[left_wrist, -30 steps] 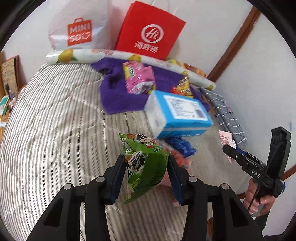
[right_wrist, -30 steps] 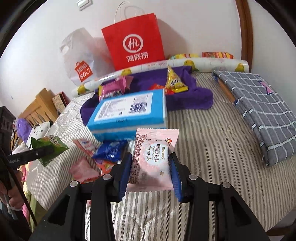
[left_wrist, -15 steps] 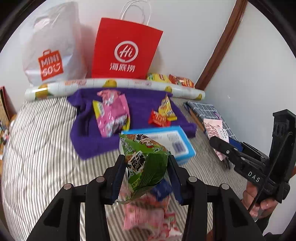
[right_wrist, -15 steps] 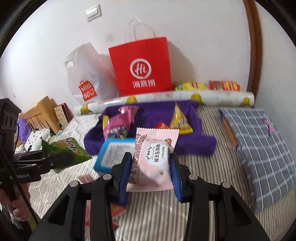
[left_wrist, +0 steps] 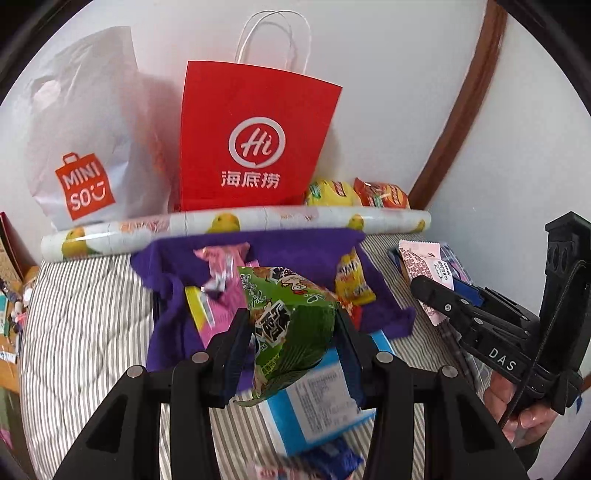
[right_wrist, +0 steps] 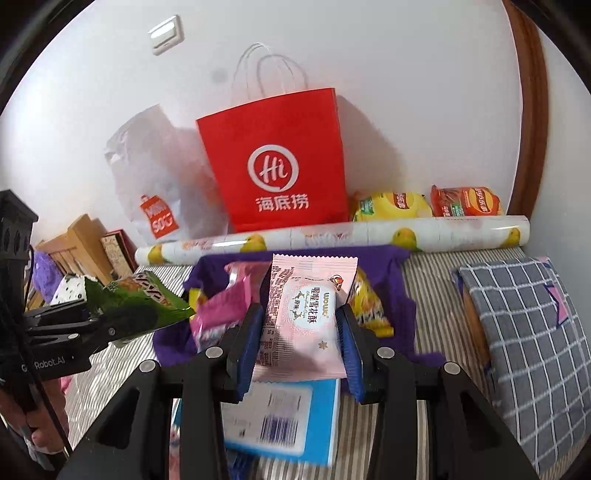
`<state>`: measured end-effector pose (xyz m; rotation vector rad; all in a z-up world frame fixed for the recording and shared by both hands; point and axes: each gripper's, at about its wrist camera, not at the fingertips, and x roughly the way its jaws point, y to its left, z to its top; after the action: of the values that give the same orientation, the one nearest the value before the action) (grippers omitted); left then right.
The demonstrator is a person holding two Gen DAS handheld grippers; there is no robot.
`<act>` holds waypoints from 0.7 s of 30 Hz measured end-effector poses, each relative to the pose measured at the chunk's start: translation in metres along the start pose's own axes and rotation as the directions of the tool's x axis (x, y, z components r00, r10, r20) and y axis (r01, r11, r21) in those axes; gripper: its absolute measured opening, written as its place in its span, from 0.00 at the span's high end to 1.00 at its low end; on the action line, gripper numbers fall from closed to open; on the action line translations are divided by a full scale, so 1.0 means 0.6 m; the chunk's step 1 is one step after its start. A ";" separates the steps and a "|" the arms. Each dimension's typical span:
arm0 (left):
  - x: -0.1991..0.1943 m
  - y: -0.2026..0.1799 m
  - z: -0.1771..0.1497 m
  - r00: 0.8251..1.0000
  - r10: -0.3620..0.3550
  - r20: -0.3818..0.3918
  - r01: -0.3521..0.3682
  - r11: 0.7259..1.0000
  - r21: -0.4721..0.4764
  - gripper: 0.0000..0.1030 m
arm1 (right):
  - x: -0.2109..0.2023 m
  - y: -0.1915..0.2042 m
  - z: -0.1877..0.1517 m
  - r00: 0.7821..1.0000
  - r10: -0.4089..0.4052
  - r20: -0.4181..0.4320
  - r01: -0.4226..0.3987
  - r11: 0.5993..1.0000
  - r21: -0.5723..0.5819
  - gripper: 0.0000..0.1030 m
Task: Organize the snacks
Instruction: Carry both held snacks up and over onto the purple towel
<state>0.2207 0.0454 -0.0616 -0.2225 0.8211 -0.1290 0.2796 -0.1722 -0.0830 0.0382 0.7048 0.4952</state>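
My left gripper (left_wrist: 291,328) is clamped on the green snack bag (left_wrist: 291,325) at lower centre of its frame. My right gripper (right_wrist: 301,332) pinches the pink snack packet (right_wrist: 304,317) mid-frame, above the purple cloth (right_wrist: 399,295).

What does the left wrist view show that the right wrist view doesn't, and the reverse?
Only the left wrist view shows the blue wrapper lying in front of the blue box, and the full MINISO logo on the white bag.

Only the right wrist view shows the wall switch, the grey checked cushion and the wooden furniture at far left.

Both show the red bag, the purple cloth, the patterned roll, the left tool shut on the green packet and the right tool shut on the pink packet.
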 end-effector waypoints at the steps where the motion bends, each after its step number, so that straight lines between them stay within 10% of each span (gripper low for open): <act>1: 0.007 0.003 0.010 1.000 -0.002 0.001 0.002 1.000 -0.004 0.58 | 0.010 -0.004 0.011 1.000 -0.004 0.003 0.004 1.000 0.005 0.61; 21: 0.131 0.029 0.098 0.998 0.023 -0.066 -0.025 0.999 -0.028 0.58 | 0.200 -0.027 0.014 0.988 0.076 -0.136 -0.072 0.997 0.035 0.61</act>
<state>0.3175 0.0552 -0.0827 -0.2365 0.8910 -0.1028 0.3697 -0.1316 -0.1530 0.0588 0.8484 0.5620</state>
